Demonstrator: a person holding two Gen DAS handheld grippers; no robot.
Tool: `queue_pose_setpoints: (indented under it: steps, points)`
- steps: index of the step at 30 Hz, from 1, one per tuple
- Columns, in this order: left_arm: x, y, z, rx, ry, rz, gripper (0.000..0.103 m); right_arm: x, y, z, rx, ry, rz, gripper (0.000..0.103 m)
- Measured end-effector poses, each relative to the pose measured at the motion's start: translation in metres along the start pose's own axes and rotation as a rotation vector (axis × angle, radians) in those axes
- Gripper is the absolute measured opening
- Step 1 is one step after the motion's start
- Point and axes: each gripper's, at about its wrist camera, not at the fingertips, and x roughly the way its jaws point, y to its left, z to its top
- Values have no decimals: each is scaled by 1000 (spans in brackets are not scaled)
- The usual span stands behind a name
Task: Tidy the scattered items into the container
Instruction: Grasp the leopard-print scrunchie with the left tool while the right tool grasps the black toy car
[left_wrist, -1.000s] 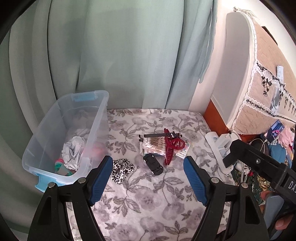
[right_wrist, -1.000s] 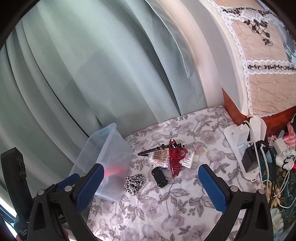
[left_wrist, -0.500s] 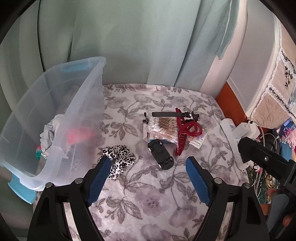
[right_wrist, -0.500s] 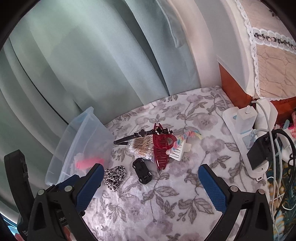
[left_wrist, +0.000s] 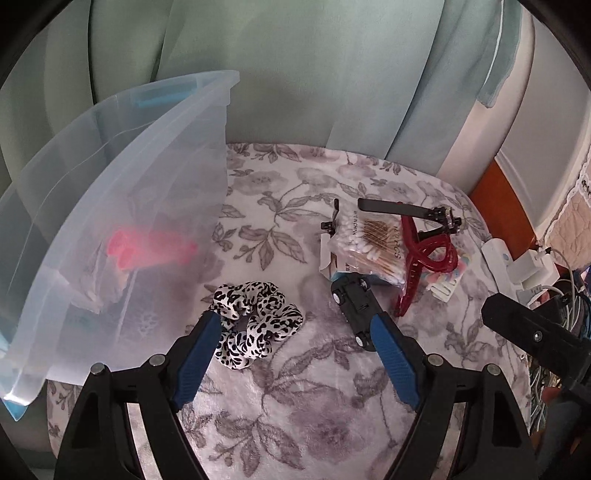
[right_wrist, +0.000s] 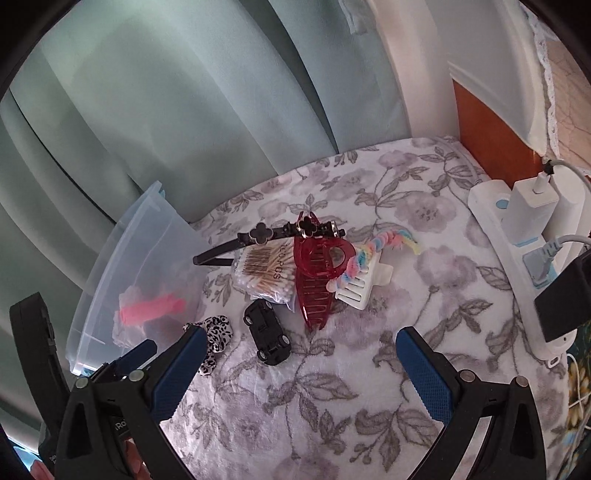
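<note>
Both tongs have dropped closer; left tongs (left_wrist: 291, 332) gape, released, around the leopard scrunchie (left_wrist: 255, 321) beside the clear container (left_wrist: 122, 206); right tongs (right_wrist: 301, 350) released; straddle the fabric fully before clenching.

Soft, even daylight, moderately bright, diffused through the pale green curtain (left_wrist: 295, 74). No hard shadows; faint soft shade under items on the floral cloth (left_wrist: 314, 387). Mild glare on the translucent container (left_wrist: 140, 192) wall, contents hazy behind it. Strong fisheye bending, black vignette at corners in both views. Slight softness overall, edges smeared. Warm overexposed patch at right by the power strip (right_wrist: 517, 229).
</note>
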Motion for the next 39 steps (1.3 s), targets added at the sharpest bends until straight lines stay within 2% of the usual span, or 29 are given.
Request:
queue_pose_setpoints:
  steps: [7,12,15,19,24,27,39]
  points:
    - [26,6,-3,-16,57,25,82,30,2,-5,-12,82,13,103]
    - [40,10,-3,-16,79,33,69,46,9,-9,-53,125,33,102]
    - [48,14,-3,-26,93,35,61,55,12,-11,-65,146,39,96]
    - [54,17,-1,-27,101,33,56,69,18,-14,-92,173,49,82]
    - [58,18,-1,-13,95,49,42,85,25,-15,-127,209,68,67]
    - [58,20,-1,-3,92,48,38,93,28,-16,-140,223,79,58]
    - [65,20,-1,11,96,41,32,109,32,-11,-191,219,36,47]
